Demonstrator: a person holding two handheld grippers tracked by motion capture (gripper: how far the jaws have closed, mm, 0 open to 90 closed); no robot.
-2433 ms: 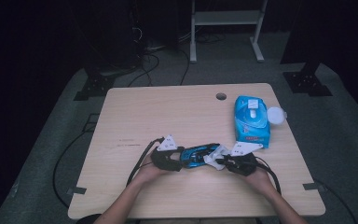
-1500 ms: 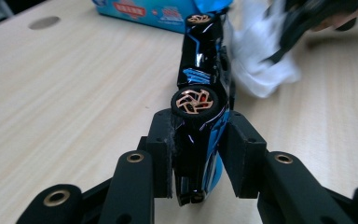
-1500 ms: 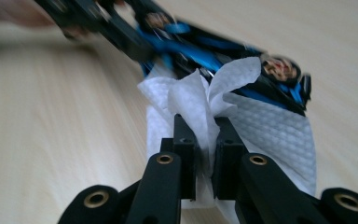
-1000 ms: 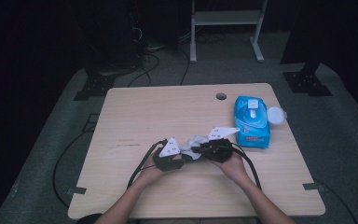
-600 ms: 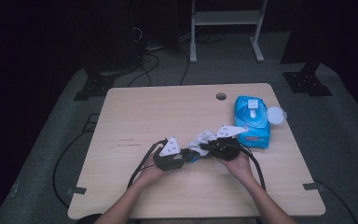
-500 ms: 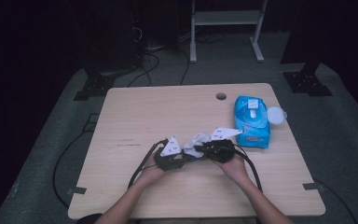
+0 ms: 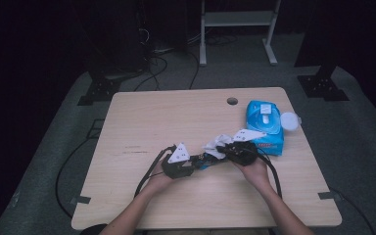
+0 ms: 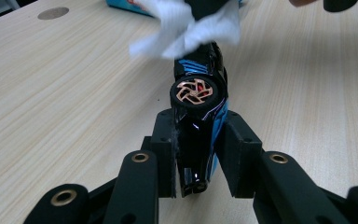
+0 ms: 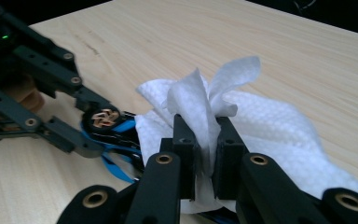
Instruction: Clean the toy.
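White wipe is pinched in your right gripper and draped over the far end of the black-and-blue toy car, low centre of the high view. Your left gripper clamps the car's near end. Wiping looks underway; I judge the clamped end still uncleaned. The wipe pack sits right.

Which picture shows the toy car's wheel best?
The left gripper view: the toy car sits clamped between the jaws, wheel facing the camera. The right gripper view shows it small; the high view is too far.
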